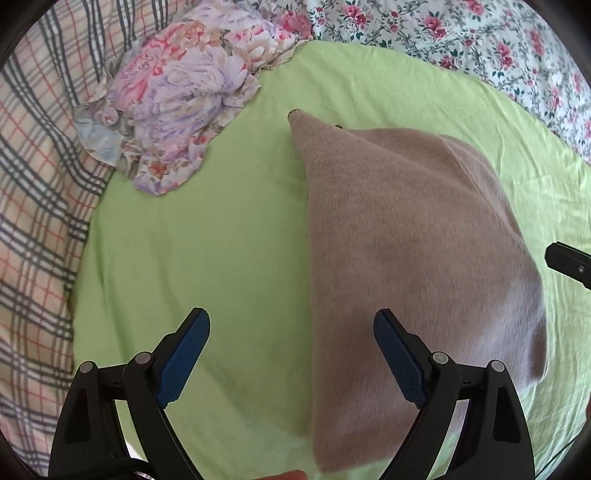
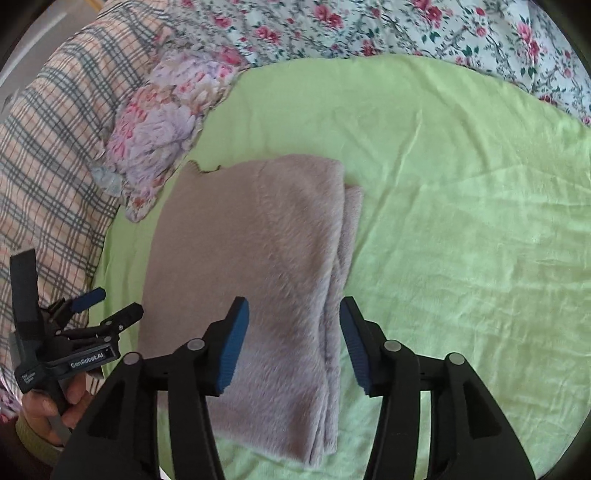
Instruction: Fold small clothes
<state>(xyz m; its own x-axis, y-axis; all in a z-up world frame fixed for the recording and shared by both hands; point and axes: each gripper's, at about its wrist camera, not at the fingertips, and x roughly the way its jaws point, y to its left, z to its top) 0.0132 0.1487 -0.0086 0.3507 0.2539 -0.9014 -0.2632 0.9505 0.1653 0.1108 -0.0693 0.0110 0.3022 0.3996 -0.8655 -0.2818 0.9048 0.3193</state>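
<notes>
A fuzzy mauve-brown garment (image 2: 258,266) lies folded in a long rectangle on the light green sheet (image 2: 461,221); it also shows in the left wrist view (image 1: 406,240). My right gripper (image 2: 293,339) is open and empty, hovering above the garment's near right edge. My left gripper (image 1: 291,354) is open and empty, over the garment's left edge and the green sheet (image 1: 203,240). In the right wrist view the left gripper (image 2: 107,304) sits at the garment's left side, held by a hand. The right gripper's tip (image 1: 567,260) shows at the far right of the left wrist view.
A floral purple-pink cloth (image 1: 177,107) lies bunched at the back left, also in the right wrist view (image 2: 162,122). A plaid blanket (image 1: 40,184) borders the left side. A white rose-print cover (image 2: 406,26) runs along the back.
</notes>
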